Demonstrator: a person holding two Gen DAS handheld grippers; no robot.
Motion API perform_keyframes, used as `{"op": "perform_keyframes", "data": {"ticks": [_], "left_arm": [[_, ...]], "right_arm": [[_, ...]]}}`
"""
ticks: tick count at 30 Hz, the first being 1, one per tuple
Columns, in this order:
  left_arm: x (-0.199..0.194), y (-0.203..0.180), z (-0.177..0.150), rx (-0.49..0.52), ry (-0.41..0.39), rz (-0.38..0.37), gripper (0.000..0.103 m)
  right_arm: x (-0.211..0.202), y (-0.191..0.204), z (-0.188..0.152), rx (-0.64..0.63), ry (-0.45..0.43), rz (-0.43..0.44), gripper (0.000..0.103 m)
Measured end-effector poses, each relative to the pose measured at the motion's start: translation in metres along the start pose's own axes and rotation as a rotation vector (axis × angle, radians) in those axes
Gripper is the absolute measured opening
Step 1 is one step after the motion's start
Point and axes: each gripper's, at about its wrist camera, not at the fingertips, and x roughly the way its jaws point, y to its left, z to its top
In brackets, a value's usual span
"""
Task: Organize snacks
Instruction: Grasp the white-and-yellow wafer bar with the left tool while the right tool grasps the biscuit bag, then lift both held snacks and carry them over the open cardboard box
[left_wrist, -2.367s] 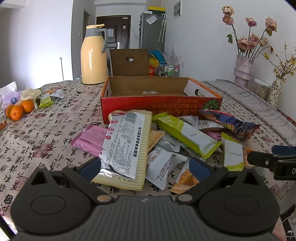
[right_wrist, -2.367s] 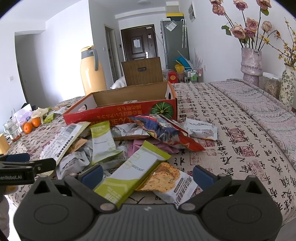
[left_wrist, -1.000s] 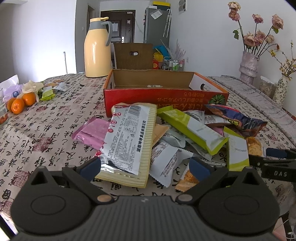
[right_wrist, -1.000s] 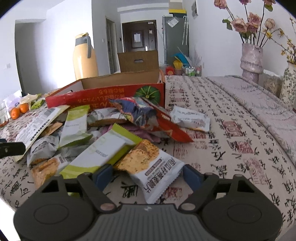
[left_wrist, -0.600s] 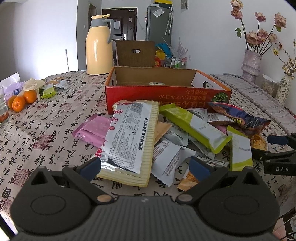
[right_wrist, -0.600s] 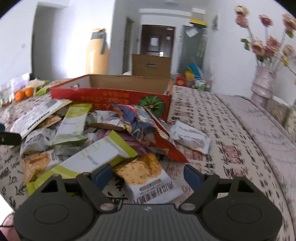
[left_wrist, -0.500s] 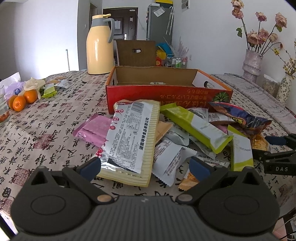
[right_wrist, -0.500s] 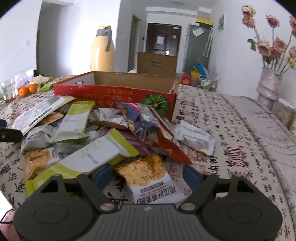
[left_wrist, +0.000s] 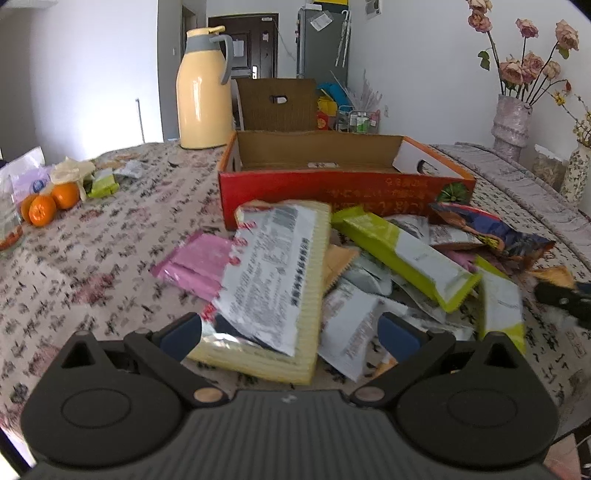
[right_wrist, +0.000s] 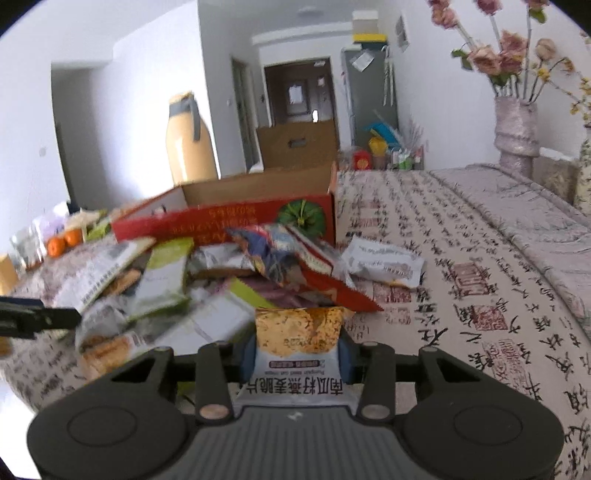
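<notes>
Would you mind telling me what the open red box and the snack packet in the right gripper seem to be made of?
The red box looks like cardboard: plain brown inside, printed red outside. The snack packet, pinched in the right gripper, looks like thin printed plastic film, creased; the finish is unclear through the blur.

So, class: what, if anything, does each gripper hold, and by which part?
The right gripper pinches the orange-and-white snack packet across its middle, pads on both side edges. The left gripper is open, holding nothing.
</notes>
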Motion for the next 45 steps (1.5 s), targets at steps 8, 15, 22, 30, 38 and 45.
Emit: {"op": "perform_keyframes", "data": {"ticks": [8, 15, 22, 30, 38, 45], "left_arm": [[0.016, 0.008, 0.021, 0.027, -0.015, 0.037, 0.103], [0.038, 0.015, 0.019, 0.006, 0.045, 0.011, 0.091], [0.037, 0.022, 0.017, -0.029, 0.039, -0.059, 0.058], [0.029, 0.029, 0.015, -0.052, 0.024, -0.073, 0.026], [0.018, 0.032, 0.02, -0.055, -0.011, -0.076, 0.017], [0.006, 0.036, 0.027, -0.067, -0.064, -0.076, 0.011]], "right_arm": [[-0.009, 0.01, 0.005, 0.015, -0.038, -0.045, 0.041], [-0.01, 0.017, 0.004, 0.016, -0.032, -0.047, 0.041], [-0.01, 0.019, 0.004, 0.016, -0.032, -0.047, 0.041], [-0.017, 0.031, 0.004, 0.003, -0.042, -0.04, 0.041], [-0.025, 0.04, 0.008, -0.013, -0.061, -0.032, 0.041], [-0.026, 0.044, 0.013, -0.023, -0.075, -0.025, 0.041]]}}
